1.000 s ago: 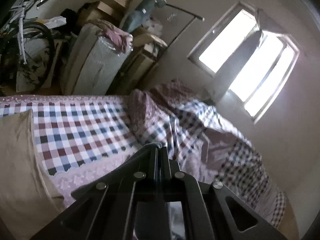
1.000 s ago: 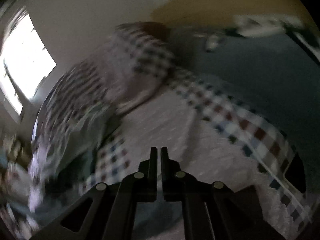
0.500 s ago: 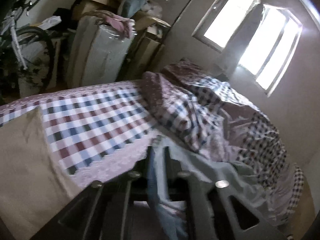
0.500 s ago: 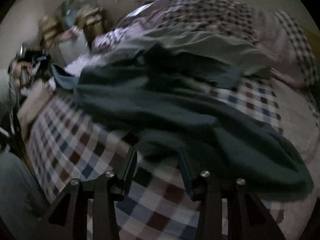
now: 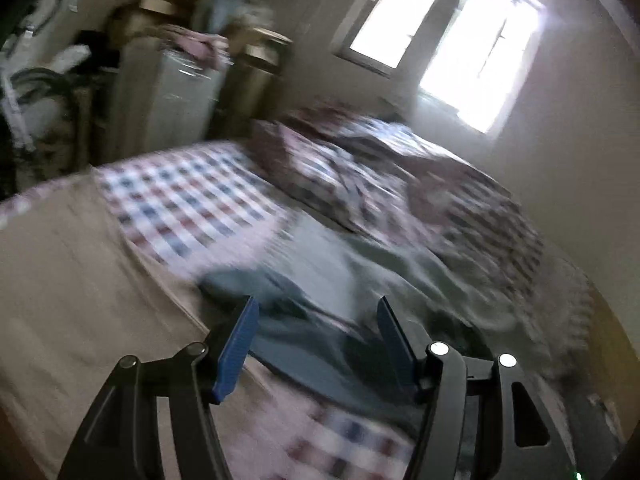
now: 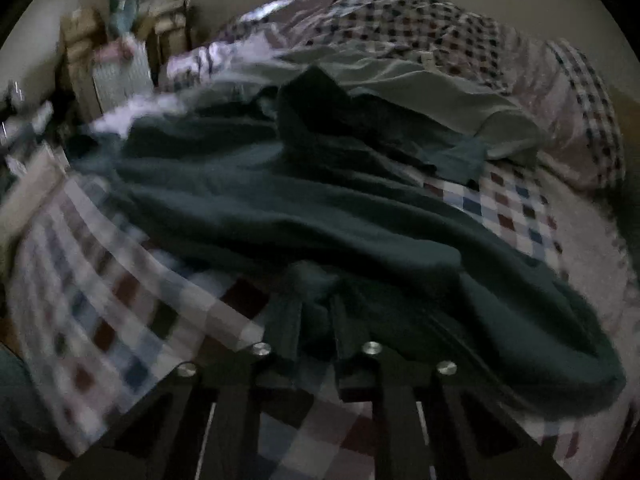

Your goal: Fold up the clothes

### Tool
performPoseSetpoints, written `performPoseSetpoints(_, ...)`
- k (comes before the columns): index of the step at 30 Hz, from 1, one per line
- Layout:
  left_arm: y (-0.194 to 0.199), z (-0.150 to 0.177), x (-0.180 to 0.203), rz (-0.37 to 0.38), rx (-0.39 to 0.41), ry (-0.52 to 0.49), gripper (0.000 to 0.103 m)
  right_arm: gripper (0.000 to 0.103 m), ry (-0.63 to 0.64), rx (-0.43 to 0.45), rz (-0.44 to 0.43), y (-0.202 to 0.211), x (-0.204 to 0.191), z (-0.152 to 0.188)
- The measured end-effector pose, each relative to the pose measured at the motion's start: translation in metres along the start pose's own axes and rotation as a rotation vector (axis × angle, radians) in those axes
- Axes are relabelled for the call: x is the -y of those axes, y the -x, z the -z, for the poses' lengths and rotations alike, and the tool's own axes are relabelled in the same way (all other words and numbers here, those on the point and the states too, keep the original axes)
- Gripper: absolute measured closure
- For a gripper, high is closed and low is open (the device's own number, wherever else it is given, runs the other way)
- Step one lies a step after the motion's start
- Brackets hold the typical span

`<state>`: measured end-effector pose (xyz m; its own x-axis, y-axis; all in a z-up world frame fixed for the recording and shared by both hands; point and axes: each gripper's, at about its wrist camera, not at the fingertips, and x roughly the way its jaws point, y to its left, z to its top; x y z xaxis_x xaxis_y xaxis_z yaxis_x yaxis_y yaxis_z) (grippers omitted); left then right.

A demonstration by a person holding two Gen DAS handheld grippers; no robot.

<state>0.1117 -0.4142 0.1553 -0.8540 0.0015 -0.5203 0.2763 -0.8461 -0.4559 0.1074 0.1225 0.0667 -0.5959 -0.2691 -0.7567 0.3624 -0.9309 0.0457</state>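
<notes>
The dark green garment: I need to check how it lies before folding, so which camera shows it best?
The right wrist view: the dark green garment fills mid-frame, spread crumpled across the checked bedspread. The left wrist view shows only a blurred part of it beyond the open left gripper.

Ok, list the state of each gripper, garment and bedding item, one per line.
left gripper: open, jaws just been opening, above the garment, nothing pinched.
right gripper: shut on dark green garment's edge, jaws just closed.
dark green garment: spread, rumpled, unfolded.
pale green garment: crumpled behind it.
checked quilt: bunched up.
checked sheet: flat.
</notes>
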Motion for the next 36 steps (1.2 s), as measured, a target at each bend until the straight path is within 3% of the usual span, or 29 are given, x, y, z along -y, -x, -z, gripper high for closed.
performPoseSetpoints(6, 0.006, 0.048, 0.060, 0.220, -0.102, 0.066, 0.037, 0.093, -0.143, 0.118, -0.184, 0.077, 0.012, 0.011)
performPoseSetpoints(9, 0.010, 0.072, 0.083, 0.279, -0.135, 0.088, 0.037, 0.093, -0.208, 0.160, -0.263, 0.112, 0.017, 0.034)
performPoseSetpoints(16, 0.002, 0.135, 0.108, 0.342, -0.297, 0.123, 0.037, 0.088, -0.165, 0.149, -0.238, 0.136, 0.012, 0.062)
performPoseSetpoints(18, 0.001, 0.149, 0.114, 0.365, -0.344, 0.123, 0.037, 0.074, -0.132, 0.147, -0.209, 0.136, 0.003, 0.064)
performPoseSetpoints(19, 0.001, 0.155, 0.119, 0.373, -0.364, 0.118, 0.037, 0.061, -0.111, 0.141, -0.193, 0.134, -0.003, 0.065)
performPoseSetpoints(20, 0.000, 0.163, 0.123, 0.382, -0.383, 0.113, 0.037, 0.058, -0.078, 0.125, -0.180, 0.128, -0.013, 0.067)
performPoseSetpoints(26, -0.006, 0.210, 0.145, 0.417, -0.527, 0.082, 0.037, 0.058, 0.148, 0.038, -0.078, 0.088, -0.064, 0.074)
performPoseSetpoints(30, -0.015, 0.229, 0.166, 0.447, -0.583, 0.009, 0.037, 0.062, 0.204, 0.002, -0.006, 0.064, -0.077, 0.077)
performPoseSetpoints(31, -0.016, 0.231, 0.172, 0.456, -0.585, -0.009, 0.037, 0.068, 0.207, 0.001, 0.017, 0.062, -0.078, 0.077)
performPoseSetpoints(32, -0.017, 0.233, 0.177, 0.463, -0.587, -0.027, 0.037, 0.087, 0.209, 0.000, 0.040, 0.060, -0.078, 0.078)
performPoseSetpoints(33, -0.018, 0.235, 0.181, 0.465, -0.588, -0.045, 0.037, 0.094, 0.211, -0.001, 0.062, 0.059, -0.077, 0.078)
performPoseSetpoints(36, -0.025, 0.242, 0.191, 0.472, -0.604, -0.075, 0.038, 0.103, 0.164, 0.049, 0.058, 0.081, -0.065, 0.081)
